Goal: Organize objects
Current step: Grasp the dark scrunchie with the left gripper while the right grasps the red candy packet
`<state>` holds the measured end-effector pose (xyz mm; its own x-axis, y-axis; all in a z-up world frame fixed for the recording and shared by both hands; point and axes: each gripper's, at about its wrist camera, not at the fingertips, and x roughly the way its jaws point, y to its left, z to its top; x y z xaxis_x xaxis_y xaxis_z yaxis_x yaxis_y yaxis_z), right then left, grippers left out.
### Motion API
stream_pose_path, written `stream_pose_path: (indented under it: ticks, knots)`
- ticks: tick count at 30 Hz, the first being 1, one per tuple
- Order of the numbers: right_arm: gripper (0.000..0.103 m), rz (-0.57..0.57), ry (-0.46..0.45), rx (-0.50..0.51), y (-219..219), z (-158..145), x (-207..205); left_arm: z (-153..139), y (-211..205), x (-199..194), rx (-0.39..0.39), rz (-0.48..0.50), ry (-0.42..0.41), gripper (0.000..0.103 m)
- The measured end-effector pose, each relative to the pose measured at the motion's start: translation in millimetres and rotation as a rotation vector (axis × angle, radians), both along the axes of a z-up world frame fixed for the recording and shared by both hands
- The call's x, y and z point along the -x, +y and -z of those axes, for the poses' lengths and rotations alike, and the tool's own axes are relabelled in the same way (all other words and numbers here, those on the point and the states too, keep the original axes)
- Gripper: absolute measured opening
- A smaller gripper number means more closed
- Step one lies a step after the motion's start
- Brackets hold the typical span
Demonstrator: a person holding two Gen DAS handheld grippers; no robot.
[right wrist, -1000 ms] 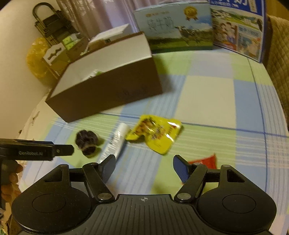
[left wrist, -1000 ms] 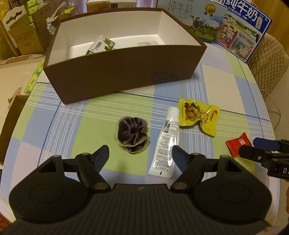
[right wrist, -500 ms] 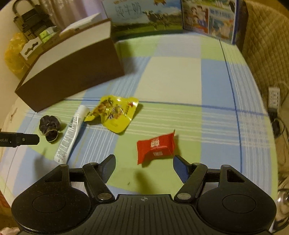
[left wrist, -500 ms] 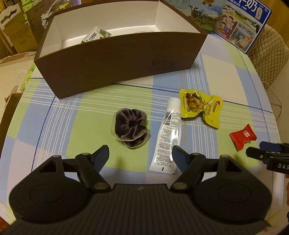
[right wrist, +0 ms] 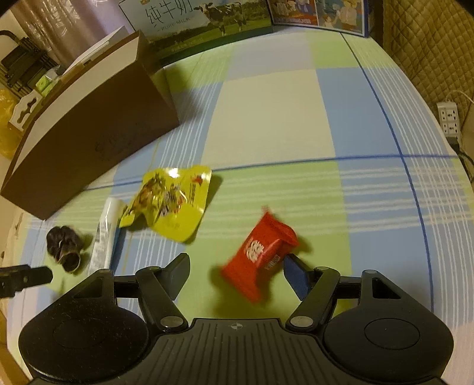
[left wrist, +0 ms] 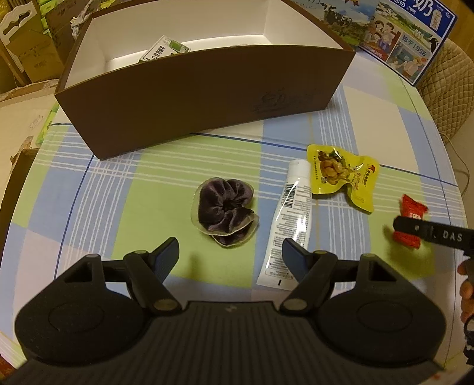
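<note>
A brown box (left wrist: 207, 97) with a white inside stands at the back of the table and holds a small green-and-white carton (left wrist: 163, 51). In front lie a purple scrunchie (left wrist: 225, 207), a white tube (left wrist: 291, 219), a yellow snack packet (left wrist: 340, 174) and a red candy packet (right wrist: 260, 251). My left gripper (left wrist: 231, 254) is open, just short of the scrunchie. My right gripper (right wrist: 237, 269) is open, its jaws on either side of the red candy packet, which also shows in the left wrist view (left wrist: 410, 220).
The table has a blue, green and white checked cloth (right wrist: 266, 118). Milk cartons (right wrist: 207, 23) stand at the back. Cardboard boxes (left wrist: 26, 50) sit off the left edge. A quilted chair (right wrist: 429, 44) and a power strip (right wrist: 448, 118) are on the right.
My right gripper has swung right and forward from the yellow packet to the red candy packet, which now sits between its jaws. My left gripper has stayed open near the scrunchie.
</note>
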<state>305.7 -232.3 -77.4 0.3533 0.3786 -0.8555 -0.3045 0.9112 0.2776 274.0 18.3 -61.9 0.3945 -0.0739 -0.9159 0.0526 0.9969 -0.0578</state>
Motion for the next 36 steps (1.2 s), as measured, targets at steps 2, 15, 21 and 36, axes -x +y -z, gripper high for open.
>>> stream_pose_path:
  ticks: [2, 15, 21, 36]
  knots:
    - [0.068, -0.021, -0.016, 0.01, 7, 1, -2, 1, 1, -1, 0.001, -0.002, 0.001, 0.073]
    - [0.033, -0.181, -0.154, 0.215, 36, 11, 13, 14, 7, -7, 0.031, 0.008, -0.014, 0.073]
    - [0.024, -0.186, -0.166, 0.214, 29, 12, 12, 24, 2, -16, 0.01, 0.033, -0.029, 0.073]
    - [0.024, -0.192, -0.163, 0.215, 30, 11, 11, 48, 2, -39, -0.008, 0.047, -0.02, 0.052]
